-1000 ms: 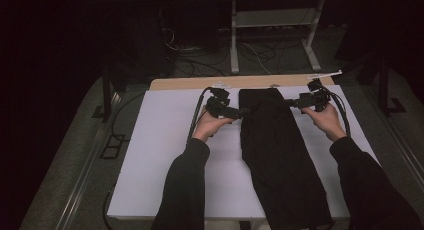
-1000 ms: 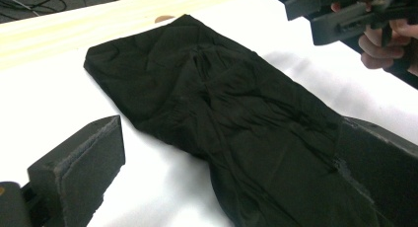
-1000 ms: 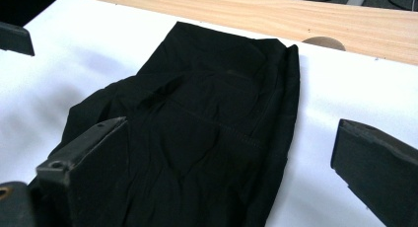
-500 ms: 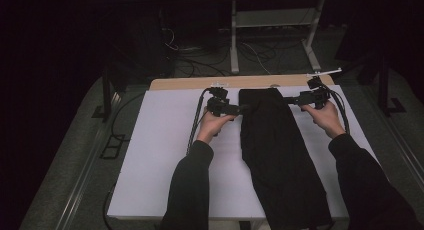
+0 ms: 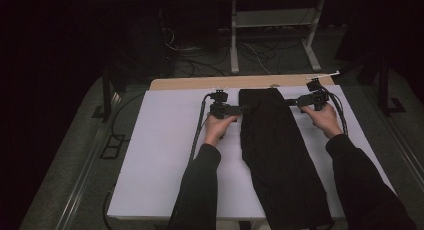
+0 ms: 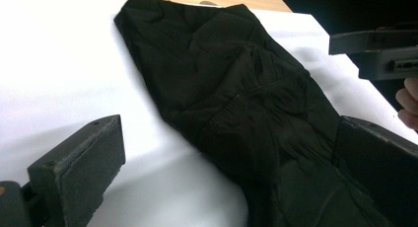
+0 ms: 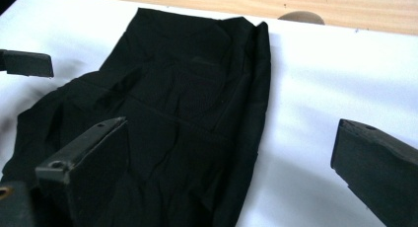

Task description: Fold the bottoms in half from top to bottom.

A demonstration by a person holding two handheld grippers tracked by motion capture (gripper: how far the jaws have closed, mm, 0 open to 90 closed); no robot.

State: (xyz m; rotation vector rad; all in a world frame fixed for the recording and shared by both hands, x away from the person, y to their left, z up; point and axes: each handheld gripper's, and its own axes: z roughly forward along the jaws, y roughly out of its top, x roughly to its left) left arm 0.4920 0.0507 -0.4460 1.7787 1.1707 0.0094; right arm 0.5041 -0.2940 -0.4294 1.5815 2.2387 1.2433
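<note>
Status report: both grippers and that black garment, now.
Left gripper open, astride garment's left edge. Right gripper open at right edge. Black garment flat on white table. Nothing obstructing.

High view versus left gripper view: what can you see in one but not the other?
The high view alone has the person's dark sleeves and the cables on the floor. The left gripper view alone gives a close look at the left gripper, jaws apart around the black garment's edge. Both show the black garment on the white table cover.
</note>
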